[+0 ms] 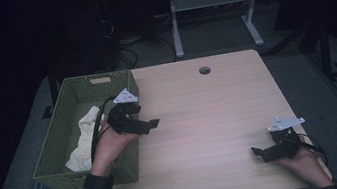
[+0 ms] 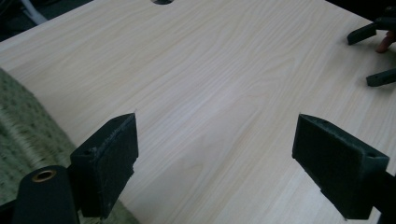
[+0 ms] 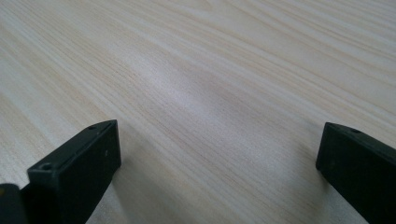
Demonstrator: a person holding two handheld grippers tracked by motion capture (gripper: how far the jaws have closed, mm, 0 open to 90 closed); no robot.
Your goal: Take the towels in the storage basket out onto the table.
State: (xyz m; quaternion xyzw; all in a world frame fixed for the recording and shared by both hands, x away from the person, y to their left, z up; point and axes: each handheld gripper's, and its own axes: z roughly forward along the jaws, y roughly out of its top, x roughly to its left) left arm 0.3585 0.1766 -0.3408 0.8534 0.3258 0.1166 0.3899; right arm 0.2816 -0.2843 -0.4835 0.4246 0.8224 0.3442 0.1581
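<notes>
1. Green woven basket standing on the left edge of the bench; pale cloth lying crumpled inside, toward the near left part.
2. Judged from this: cloth already put away in the basket, main work seemingly done.
3. Left tongs just beside the basket's right wall, pointing right over bare wood; in the left gripper view jaws spread wide, holding nothing, basket rim at the lower left.
4. Middle of the bench bare, round hole near the far edge.
5. Right tongs near the near right corner, low over the wood; in the right gripper view jaws wide apart, empty.
6. Left to do, by guess: little beyond drawing both hands back.
</notes>
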